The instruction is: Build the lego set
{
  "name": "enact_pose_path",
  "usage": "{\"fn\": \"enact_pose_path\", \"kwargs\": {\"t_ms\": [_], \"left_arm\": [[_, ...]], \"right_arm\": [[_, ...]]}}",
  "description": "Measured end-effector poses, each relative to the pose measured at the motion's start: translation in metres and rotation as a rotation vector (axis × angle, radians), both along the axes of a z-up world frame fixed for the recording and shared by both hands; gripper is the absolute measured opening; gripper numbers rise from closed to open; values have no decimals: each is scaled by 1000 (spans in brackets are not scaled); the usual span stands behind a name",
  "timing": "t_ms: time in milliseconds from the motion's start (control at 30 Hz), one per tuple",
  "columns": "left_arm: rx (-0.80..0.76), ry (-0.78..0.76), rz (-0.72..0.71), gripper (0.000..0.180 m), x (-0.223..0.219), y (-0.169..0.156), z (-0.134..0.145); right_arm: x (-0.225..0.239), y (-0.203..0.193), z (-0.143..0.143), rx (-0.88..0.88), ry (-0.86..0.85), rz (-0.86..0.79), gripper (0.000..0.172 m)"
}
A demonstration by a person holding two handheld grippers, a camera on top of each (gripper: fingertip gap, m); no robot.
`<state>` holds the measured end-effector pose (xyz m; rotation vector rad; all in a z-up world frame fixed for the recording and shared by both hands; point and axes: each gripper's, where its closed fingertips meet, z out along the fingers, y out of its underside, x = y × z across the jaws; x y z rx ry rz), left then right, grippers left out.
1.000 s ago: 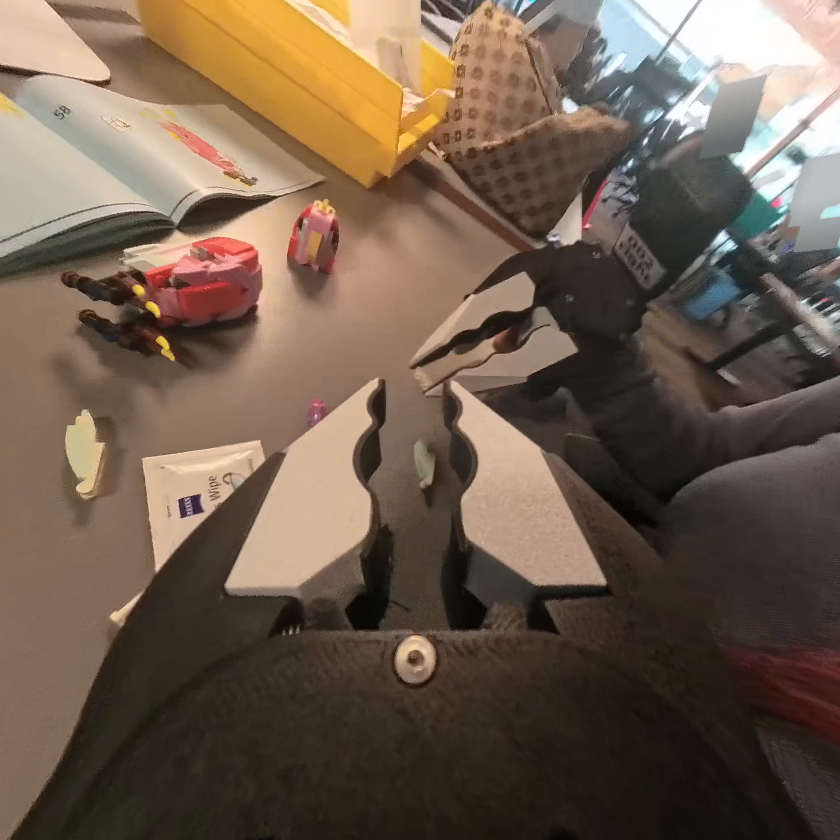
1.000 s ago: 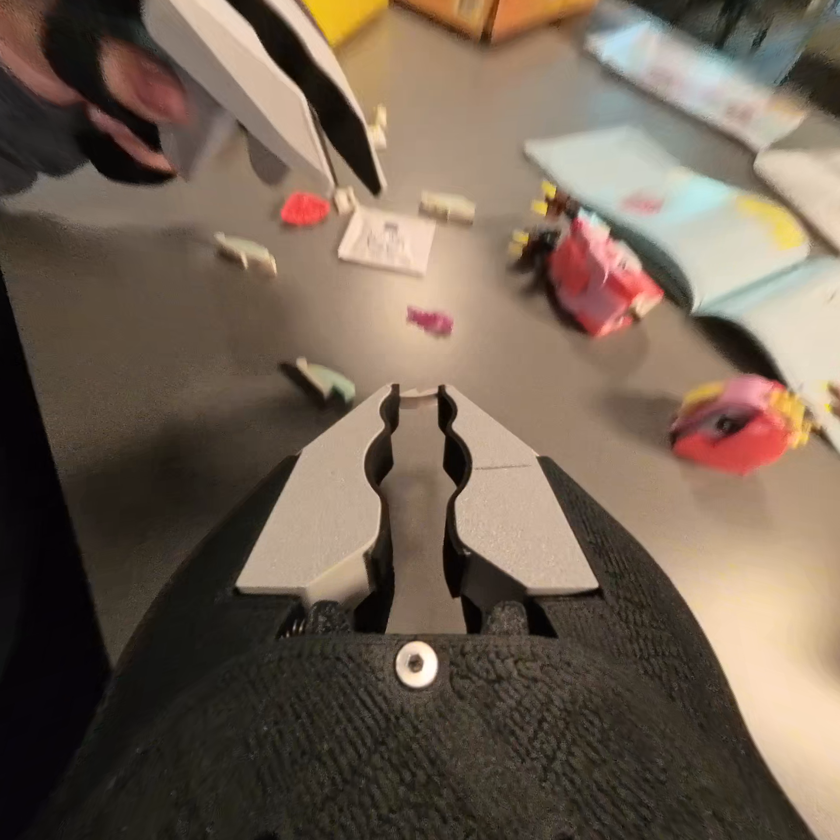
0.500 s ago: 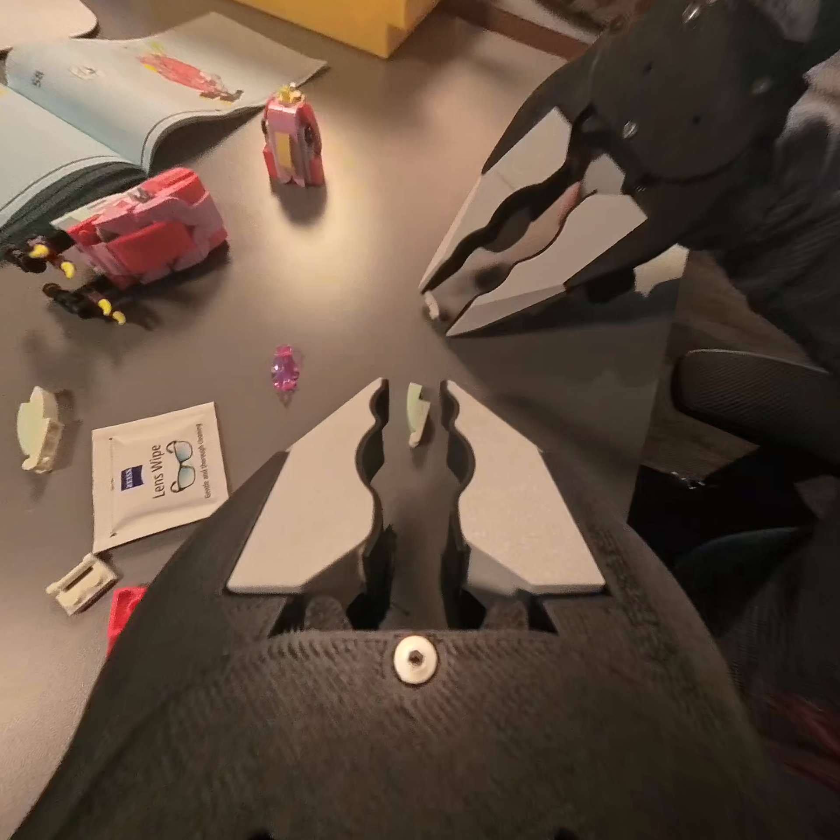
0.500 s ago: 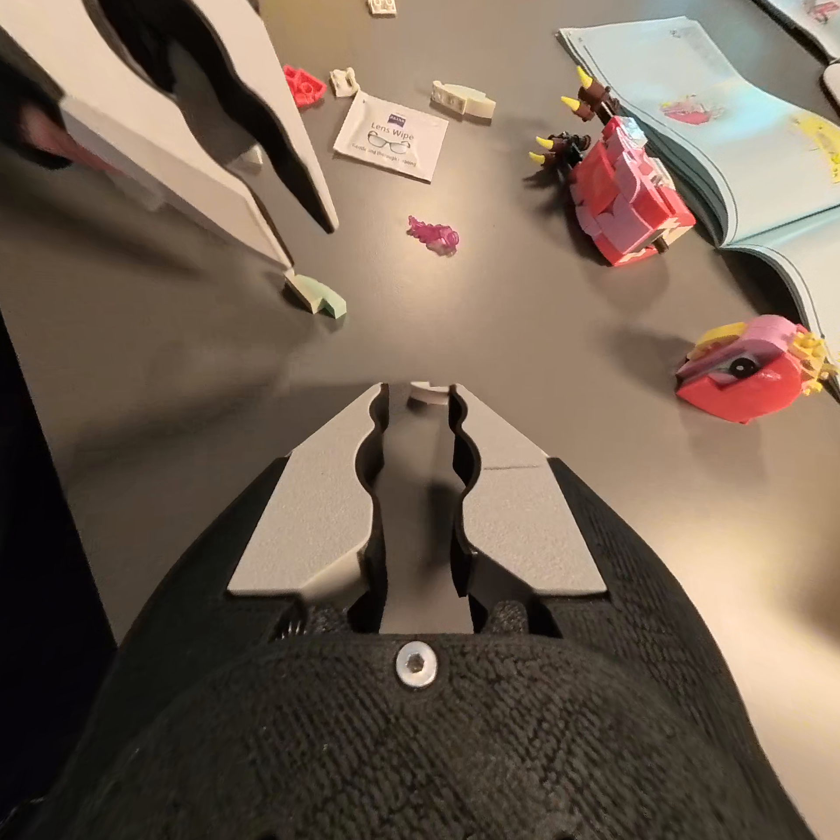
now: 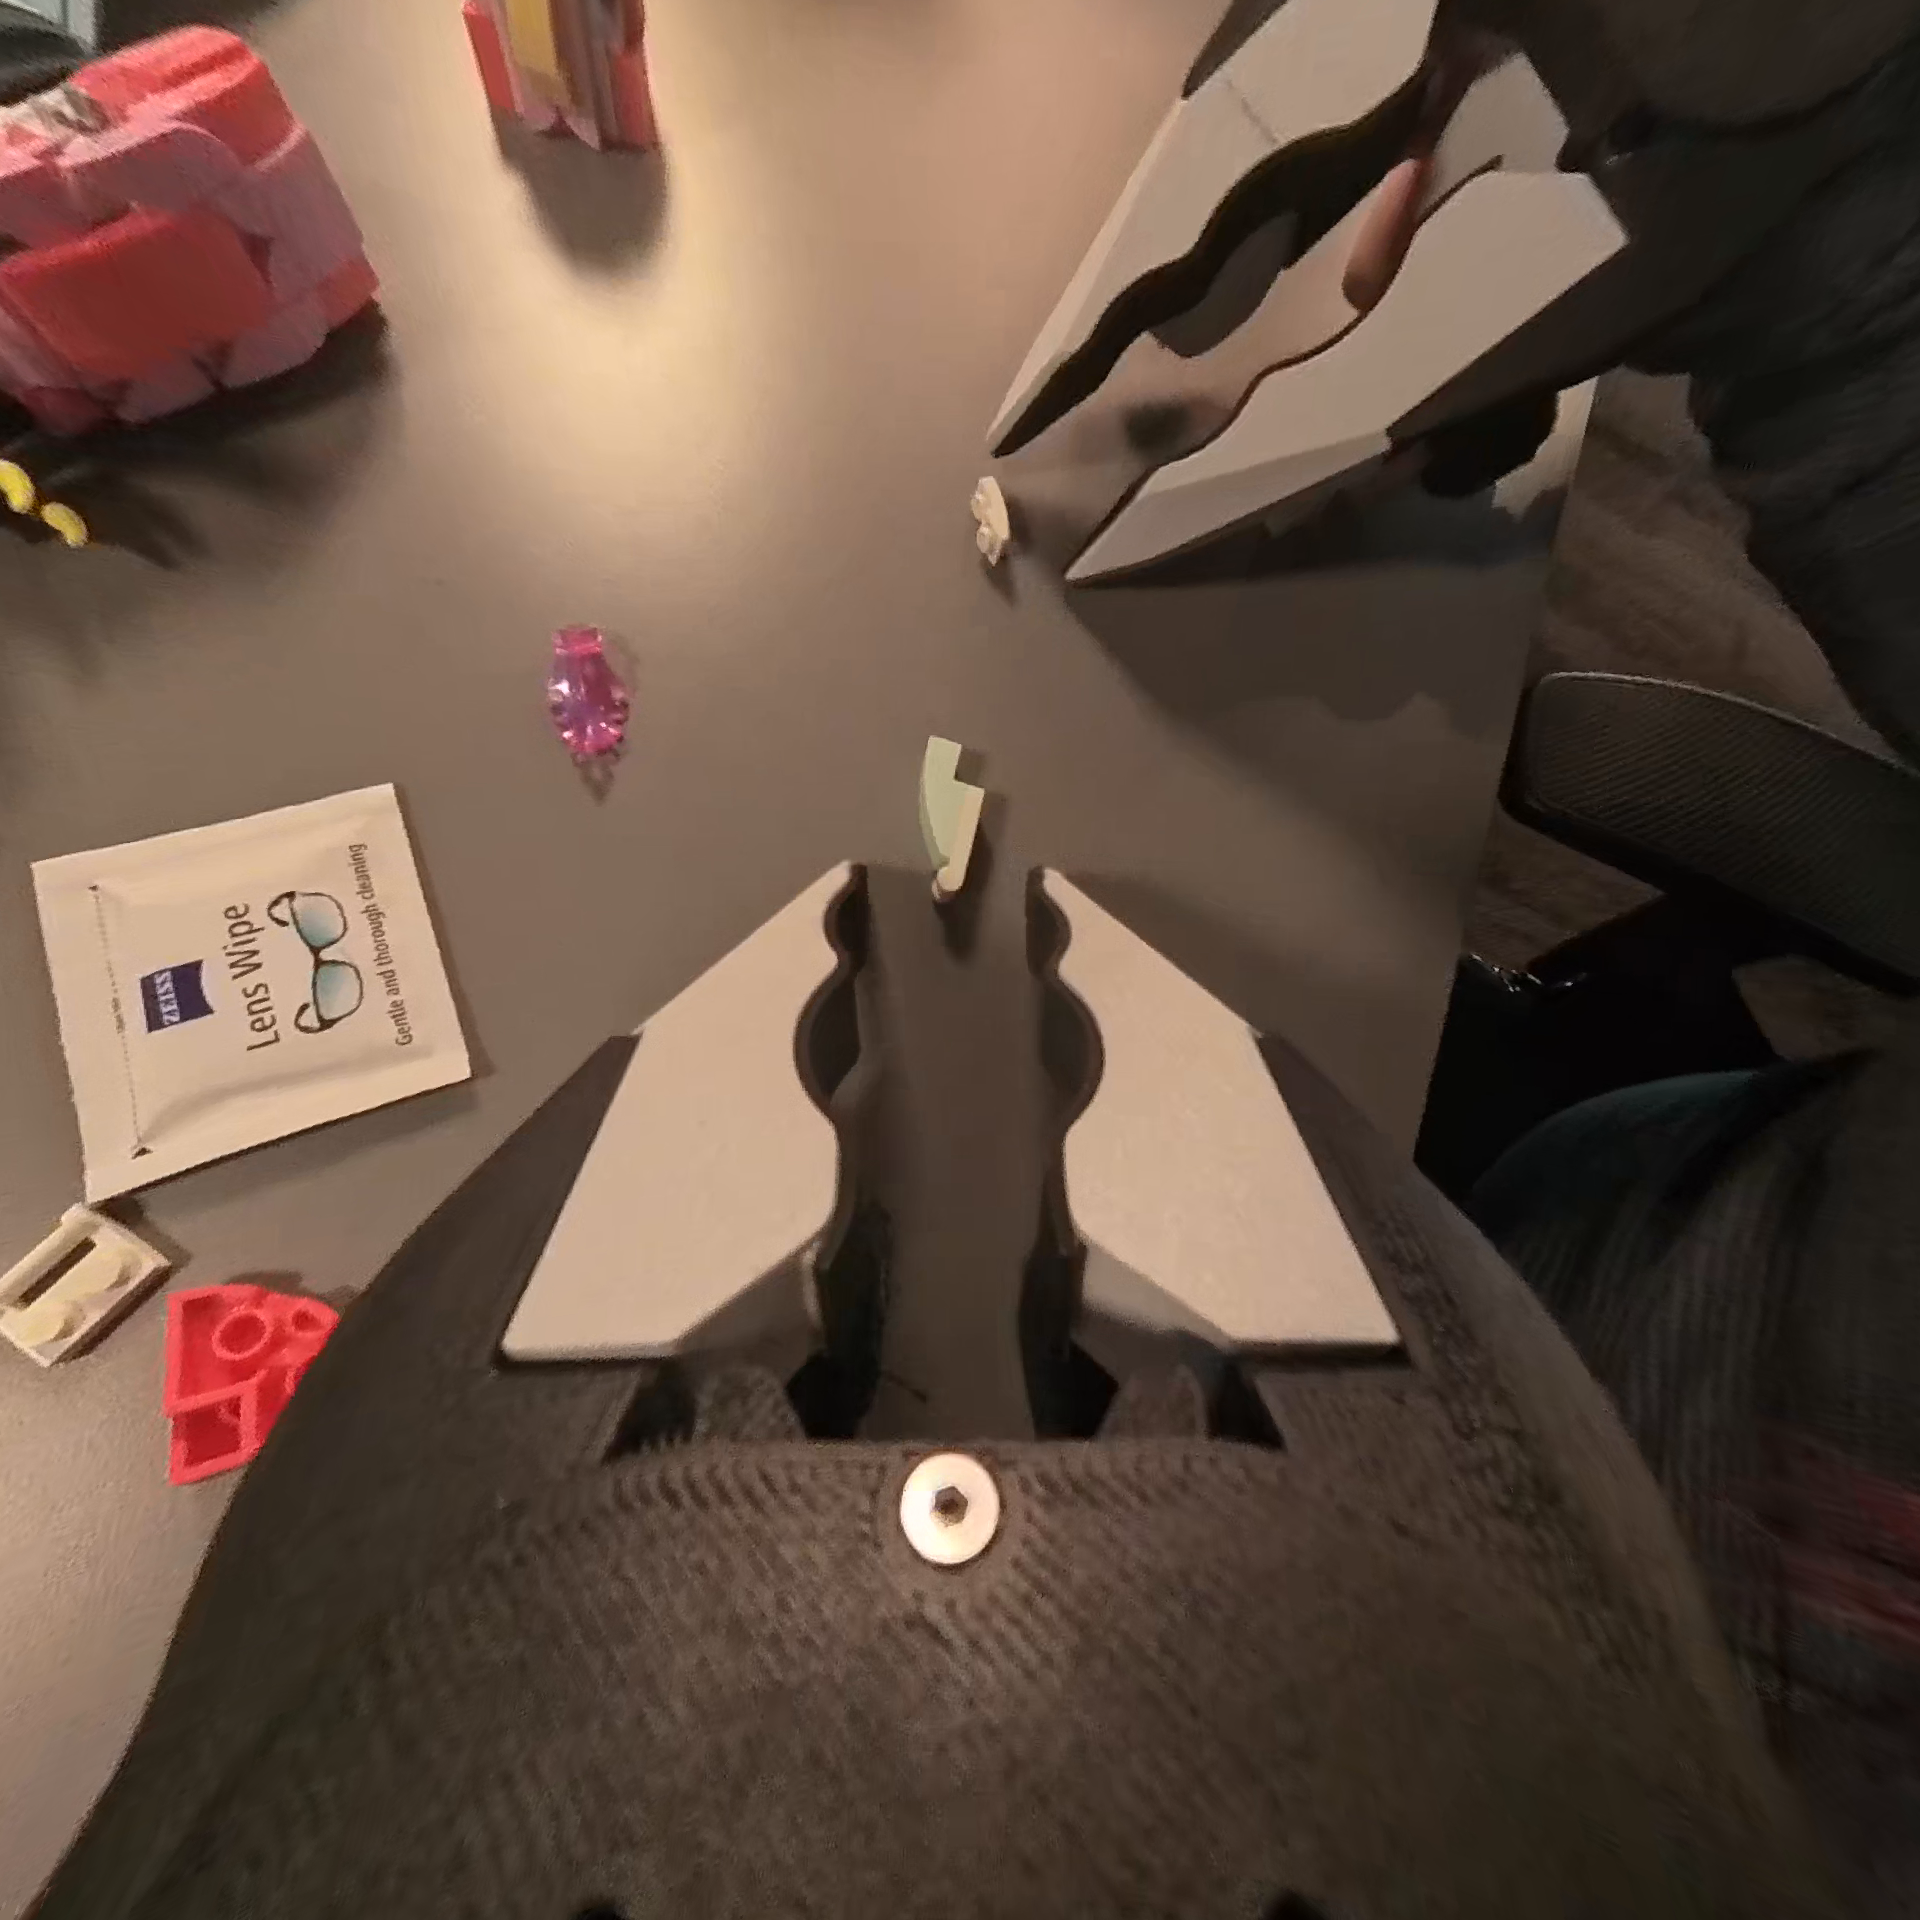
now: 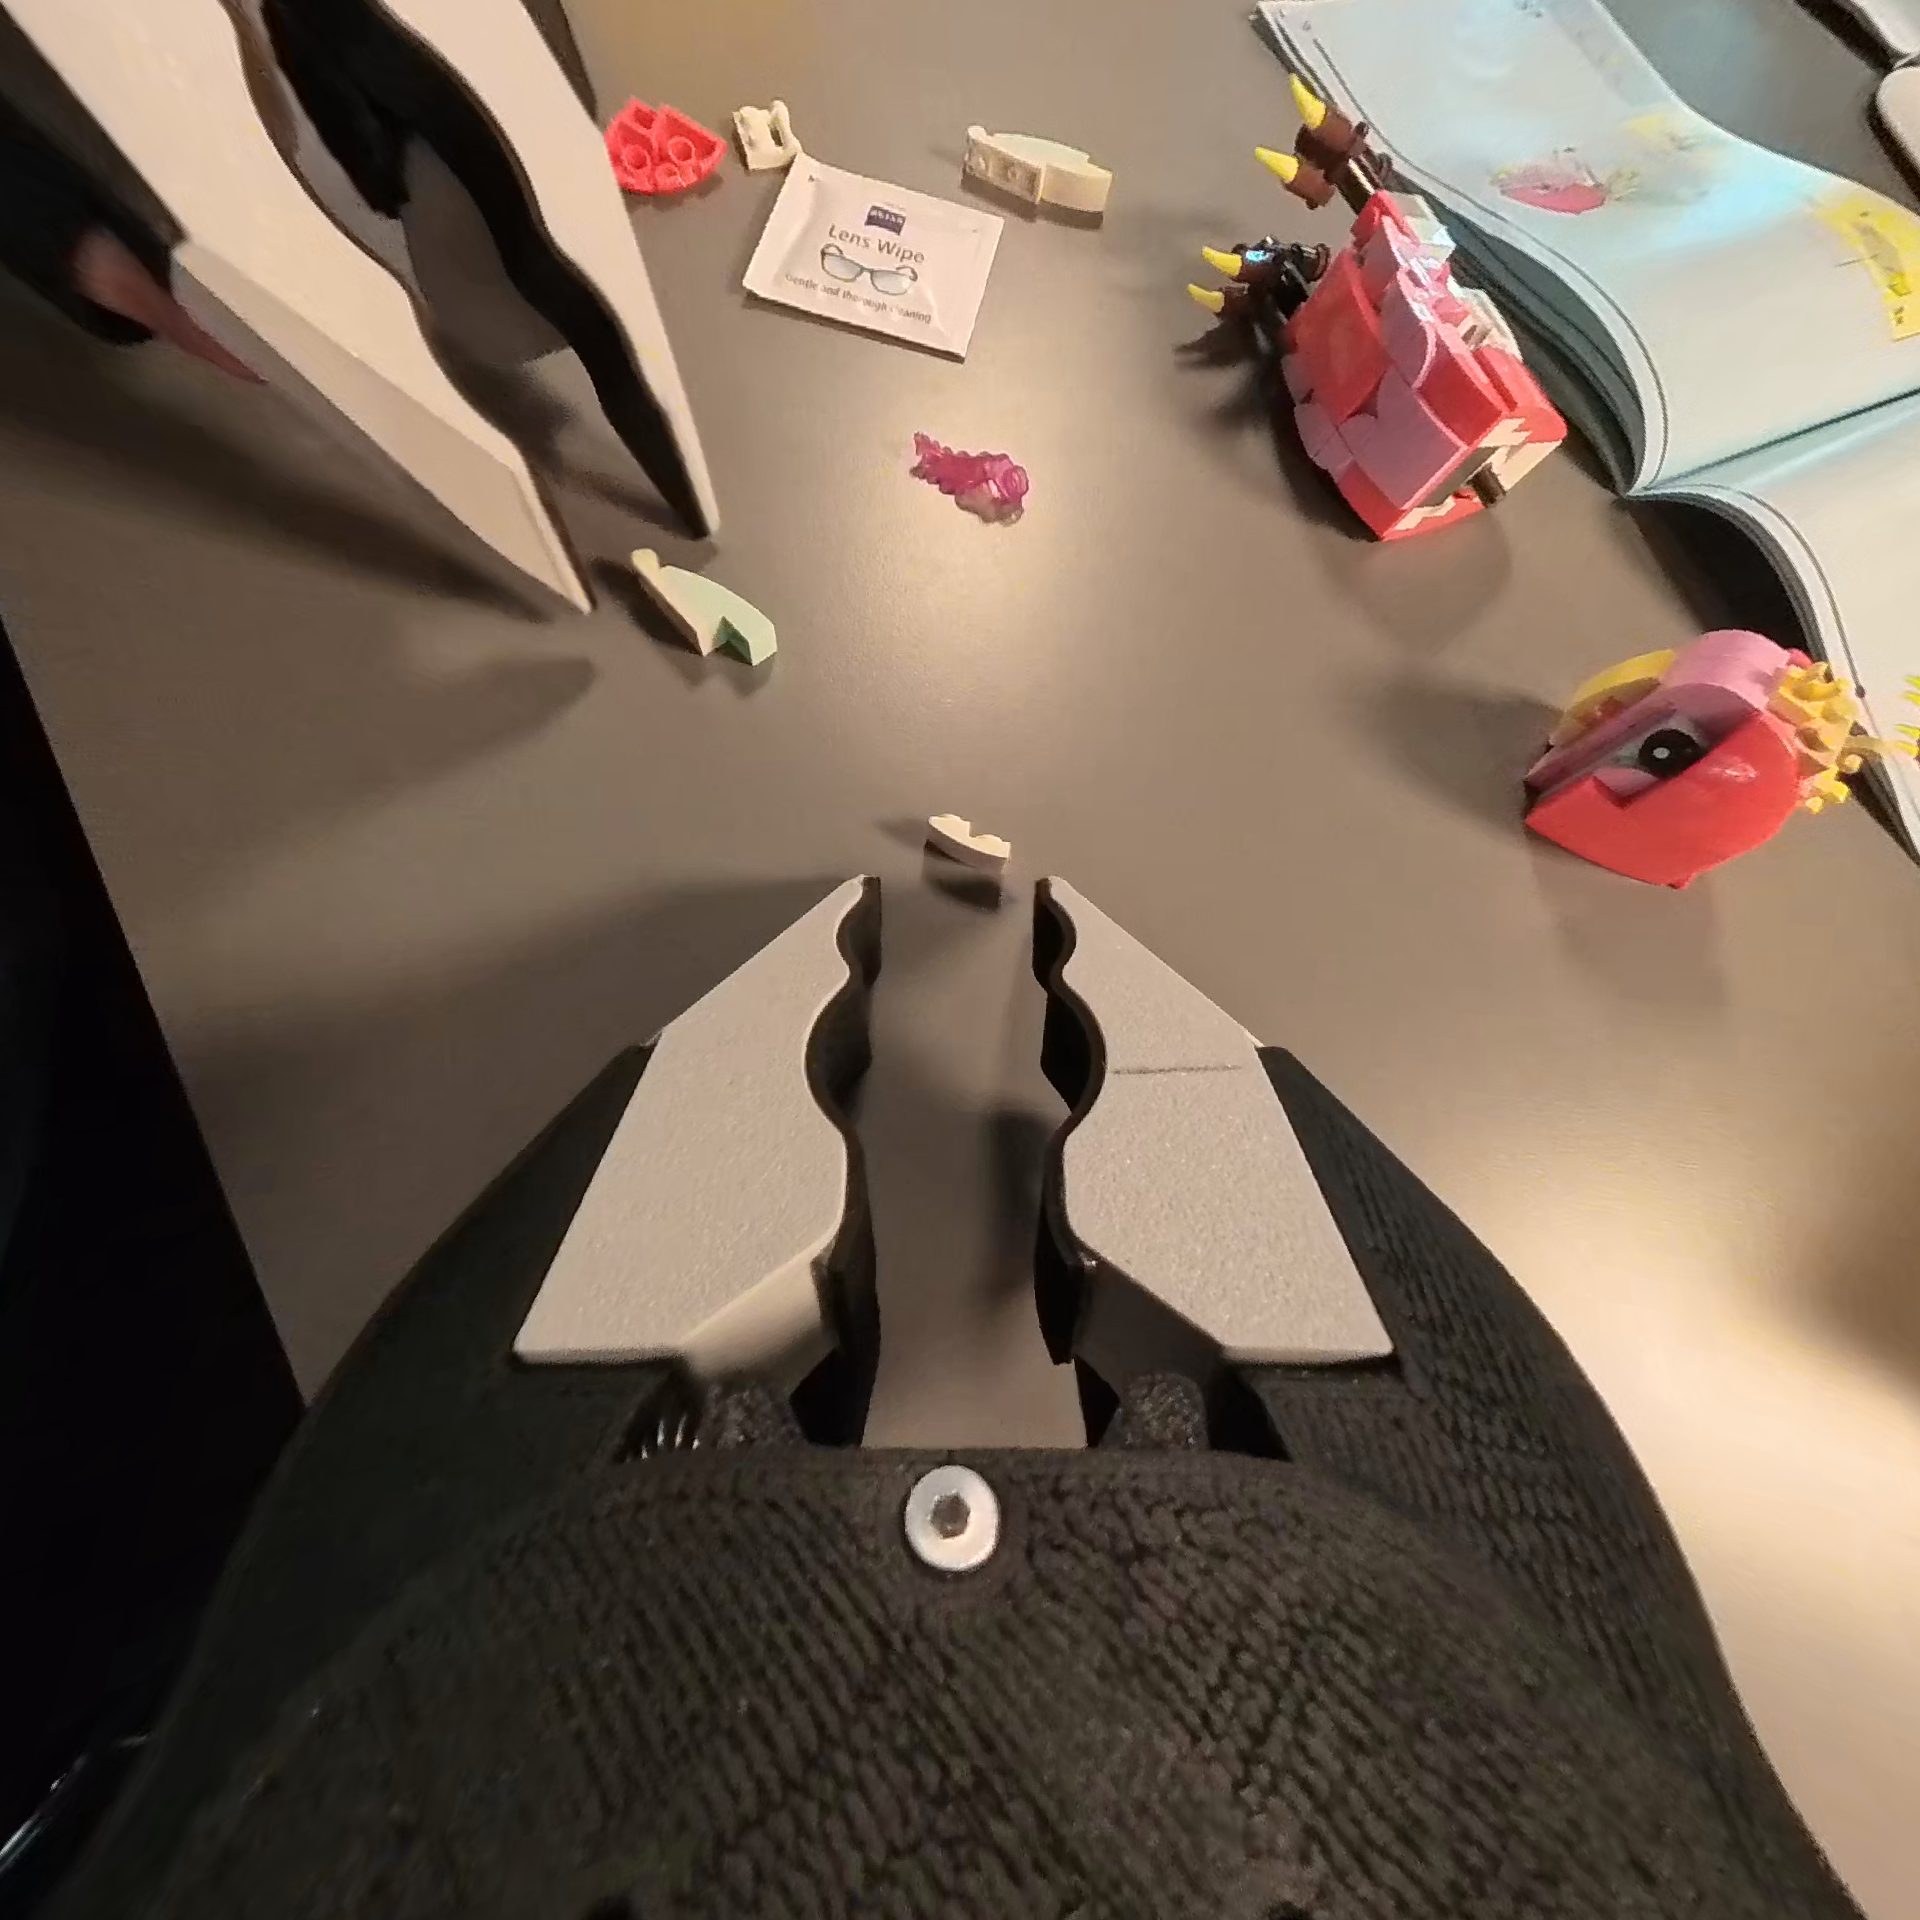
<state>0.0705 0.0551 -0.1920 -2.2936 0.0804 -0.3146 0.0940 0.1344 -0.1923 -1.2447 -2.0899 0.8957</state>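
Just ahead of left gripper [image 5: 945, 883], parted and bare: green piece [image 5: 948, 805] flat on tabletop [image 5: 790, 436], long axis along fingers. Likewise right gripper [image 6: 954, 888], bare, behind white piece [image 6: 968, 837] lying crosswise, near tabletop's edge.

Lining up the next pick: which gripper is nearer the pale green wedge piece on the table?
Left. The left gripper is open with the pale green wedge piece just beyond its fingertips. The right gripper, also open, sits farther off, beside a small cream piece.

Right gripper [image 6: 951, 883] open; small cream piece [image 6: 968, 837] lies just beyond its tips
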Motion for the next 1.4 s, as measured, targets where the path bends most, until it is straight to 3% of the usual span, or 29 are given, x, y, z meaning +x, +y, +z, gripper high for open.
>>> {"fn": "enact_pose_path", "kwargs": {"t_ms": [367,733,967,1267,1400], "left_arm": [[33,156,-67,17,-1,8,-4],[38,166,-32,28,-3,8,-4],[39,169,-27,28,-3,8,-4],[41,169,-26,28,-3,8,-4],[40,165,-26,27,-3,8,-4]], "right_arm": [[-1,-7,10,-184,4,84,46],[-3,-7,4,-186,-35,69,47],[-6,-3,5,-199,-26,23,42],[-6,2,6,-227,-11,-160,35],[-5,4,2,-152,-12,-196,34]]}}
